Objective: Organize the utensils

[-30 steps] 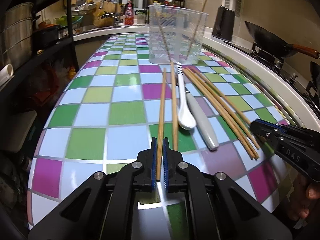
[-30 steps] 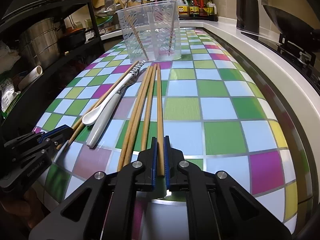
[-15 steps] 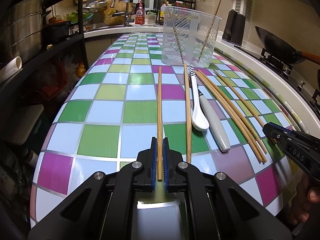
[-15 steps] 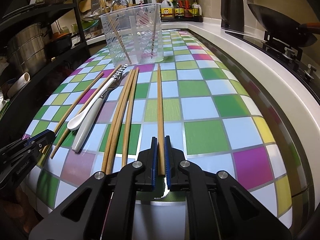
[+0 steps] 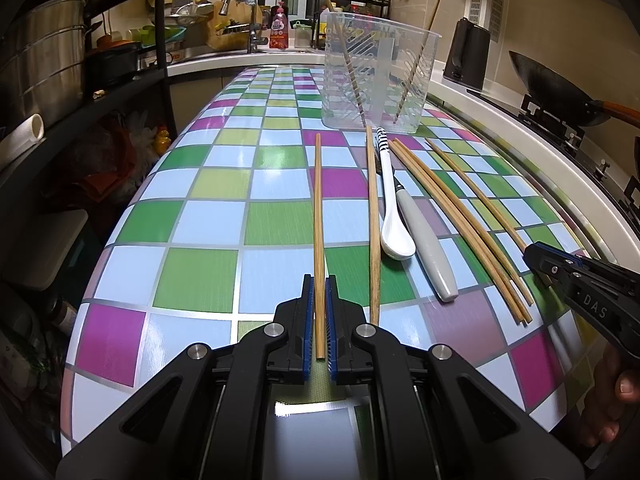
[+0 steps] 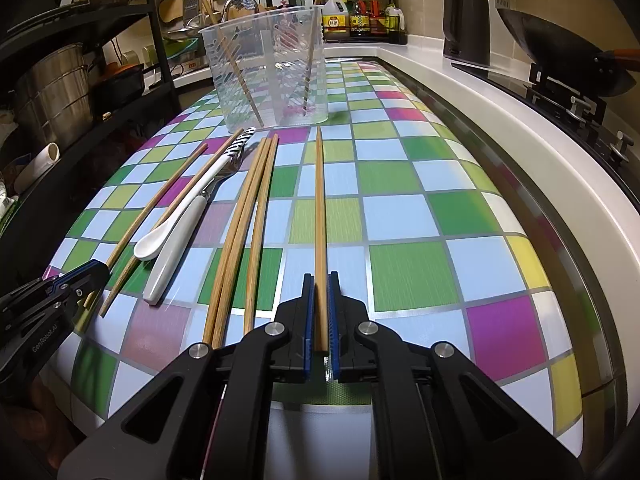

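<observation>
left gripper (image 5: 319,300) clamped on one chopstick (image 5: 318,216), bare checkered tabletop (image 5: 200,208) on its left. right gripper (image 6: 321,300) clamped on another chopstick (image 6: 319,216), open tiles to its right up to the counter edge (image 6: 500,128). loose chopsticks (image 6: 244,224), spoon (image 6: 180,216) between the grippers; clear bin (image 6: 268,72) ahead.

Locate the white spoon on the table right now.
In the left wrist view the white spoon lies right of centre, between a loose chopstick and the grey-handled utensil, its striped handle toward the clear container.
</observation>
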The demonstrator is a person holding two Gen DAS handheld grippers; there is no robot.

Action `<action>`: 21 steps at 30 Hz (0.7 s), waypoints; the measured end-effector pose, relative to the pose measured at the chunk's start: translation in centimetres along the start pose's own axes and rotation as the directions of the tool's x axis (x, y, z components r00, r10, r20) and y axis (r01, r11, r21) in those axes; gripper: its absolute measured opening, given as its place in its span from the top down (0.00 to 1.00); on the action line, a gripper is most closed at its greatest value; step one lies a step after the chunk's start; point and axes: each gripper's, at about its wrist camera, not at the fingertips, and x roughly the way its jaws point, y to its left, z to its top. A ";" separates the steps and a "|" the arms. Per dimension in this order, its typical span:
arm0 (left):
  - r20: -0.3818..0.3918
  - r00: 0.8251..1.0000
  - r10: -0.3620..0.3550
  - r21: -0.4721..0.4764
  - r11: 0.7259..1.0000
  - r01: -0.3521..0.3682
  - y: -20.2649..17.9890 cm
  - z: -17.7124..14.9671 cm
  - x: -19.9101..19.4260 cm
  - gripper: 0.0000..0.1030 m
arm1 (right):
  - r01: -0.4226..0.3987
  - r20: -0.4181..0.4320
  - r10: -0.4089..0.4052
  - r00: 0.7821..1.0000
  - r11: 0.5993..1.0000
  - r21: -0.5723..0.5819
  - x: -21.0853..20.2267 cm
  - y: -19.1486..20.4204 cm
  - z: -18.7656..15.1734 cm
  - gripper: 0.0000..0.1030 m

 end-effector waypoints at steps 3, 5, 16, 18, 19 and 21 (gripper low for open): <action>0.002 1.000 -0.009 0.003 1.000 0.009 -0.2 0.1 -0.3 0.95 | -0.001 0.005 0.001 1.000 1.000 0.008 -0.2 -0.1 0.2 0.94; 0.007 1.000 -0.014 0.003 1.000 0.014 -0.3 0.4 -0.5 0.95 | -0.003 0.016 0.003 1.000 1.000 0.005 -0.6 0.0 0.6 0.94; 0.093 0.995 -0.030 0.014 0.999 0.029 -0.5 1.6 -2.8 0.95 | 0.004 0.083 -0.003 0.997 1.000 -0.020 -2.9 0.5 2.2 0.94; 0.100 0.994 -0.031 0.012 0.999 0.030 -0.4 1.7 -2.9 0.95 | 0.007 0.093 -0.004 0.996 1.000 -0.026 -3.2 0.7 2.4 0.94; 0.105 0.994 -0.032 0.011 0.999 0.031 -0.4 1.8 -3.1 0.95 | 0.008 0.099 -0.006 0.995 1.000 -0.029 -3.4 0.7 2.6 0.94; 0.116 0.993 -0.033 0.011 0.999 0.032 -0.3 1.9 -3.3 0.95 | 0.009 0.106 -0.006 0.994 0.999 -0.031 -3.7 0.9 2.8 0.94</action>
